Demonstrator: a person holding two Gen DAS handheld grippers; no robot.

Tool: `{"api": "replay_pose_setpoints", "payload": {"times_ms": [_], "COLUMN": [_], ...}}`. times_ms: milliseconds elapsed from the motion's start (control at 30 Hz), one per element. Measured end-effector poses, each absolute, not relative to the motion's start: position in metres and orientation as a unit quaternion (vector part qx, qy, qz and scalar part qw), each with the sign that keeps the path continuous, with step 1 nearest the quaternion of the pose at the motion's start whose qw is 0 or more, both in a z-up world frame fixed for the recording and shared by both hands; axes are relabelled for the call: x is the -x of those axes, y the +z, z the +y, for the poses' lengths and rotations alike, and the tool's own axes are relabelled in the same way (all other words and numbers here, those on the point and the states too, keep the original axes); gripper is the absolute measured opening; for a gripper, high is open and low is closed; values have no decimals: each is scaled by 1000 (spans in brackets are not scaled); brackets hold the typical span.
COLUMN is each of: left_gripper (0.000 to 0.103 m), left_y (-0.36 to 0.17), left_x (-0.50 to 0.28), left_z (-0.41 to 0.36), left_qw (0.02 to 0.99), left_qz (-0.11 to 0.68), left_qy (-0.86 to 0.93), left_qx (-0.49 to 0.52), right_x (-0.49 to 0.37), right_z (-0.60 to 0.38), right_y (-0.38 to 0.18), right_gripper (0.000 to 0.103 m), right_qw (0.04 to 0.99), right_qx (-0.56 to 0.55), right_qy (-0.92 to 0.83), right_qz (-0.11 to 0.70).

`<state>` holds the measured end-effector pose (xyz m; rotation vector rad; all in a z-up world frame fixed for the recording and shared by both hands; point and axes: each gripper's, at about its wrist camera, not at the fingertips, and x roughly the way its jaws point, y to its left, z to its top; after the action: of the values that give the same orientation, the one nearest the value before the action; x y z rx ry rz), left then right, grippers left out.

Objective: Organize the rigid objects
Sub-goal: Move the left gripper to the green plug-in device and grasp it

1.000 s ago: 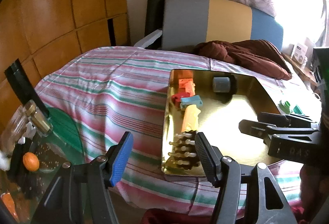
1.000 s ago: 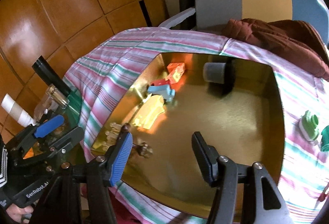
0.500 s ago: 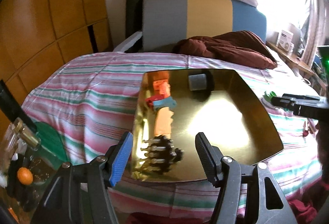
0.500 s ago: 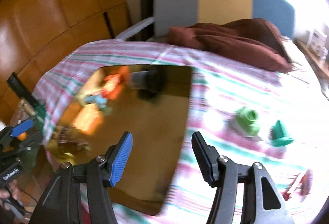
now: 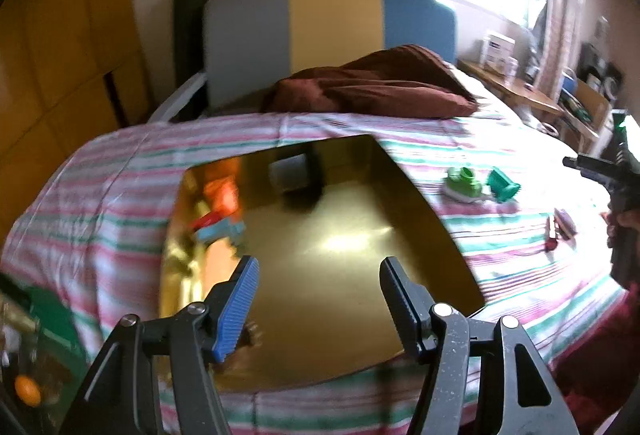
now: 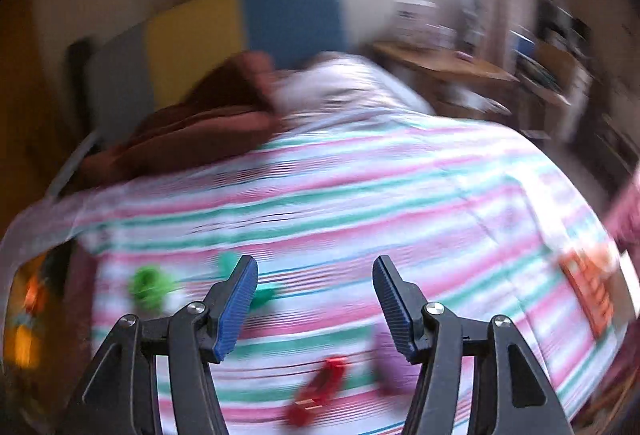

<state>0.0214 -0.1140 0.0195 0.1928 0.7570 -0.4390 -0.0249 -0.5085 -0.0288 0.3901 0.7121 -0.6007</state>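
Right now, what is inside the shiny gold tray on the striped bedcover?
The shiny gold tray holds a grey cylinder at the back and orange, red and light blue blocks along its left wall. The left gripper's blue finger covers the near-left corner.

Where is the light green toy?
In the left wrist view, the light green toy sits on the striped bedsheet, right of the gold tray, beside a teal toy.

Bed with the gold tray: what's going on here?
A person with a gripper in each hand is sorting small toys from a striped bedspread onto a gold tray. Several toys already sit along the tray's left side. Both grippers are open and empty: the left gripper hovers over the tray, and the right gripper faces the bedspread where a green toy, a teal toy and a red toy lie loose.
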Motion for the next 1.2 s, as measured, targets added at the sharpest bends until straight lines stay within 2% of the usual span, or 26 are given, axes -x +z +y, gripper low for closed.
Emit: {"api": "replay_pose_setpoints", "payload": {"times_ms": [100, 267, 500, 733, 767, 833, 933, 1200], "left_gripper": [64, 64, 64, 64, 66, 79, 83, 83], "left_y": [20, 15, 12, -11, -15, -22, -33, -73], "left_x": [-22, -21, -37, -68, -75, -85, -106, -154], "left_z": [-140, -190, -253, -303, -310, -319, -336, -360], "left_qw": [892, 871, 839, 800, 795, 788, 779, 751], "left_qz": [369, 384, 423, 496, 510, 526, 549, 610], "left_qy": [-239, -284, -333, -337, -330, -319, -302, -238], "left_qx": [-104, -113, -82, -27, -18, 1, 21, 80], "right_x": [46, 58, 57, 53, 54, 54, 56, 54], "right_z": [-549, -568, -565, -560, -560, -561, -563, -563], "right_y": [-37, -44, -44, -42, -42, -41, -41, -40], "right_gripper": [61, 61, 61, 61, 61, 61, 61, 61], "right_qw": [843, 822, 825, 831, 832, 832, 832, 834], "right_qx": [-294, -363, -367, -367, -369, -373, -381, -391], "right_qy": [-313, -310, -294, -277, -275, -272, -266, -246], "right_qz": [323, 310, 313, 313, 311, 308, 304, 302]}}
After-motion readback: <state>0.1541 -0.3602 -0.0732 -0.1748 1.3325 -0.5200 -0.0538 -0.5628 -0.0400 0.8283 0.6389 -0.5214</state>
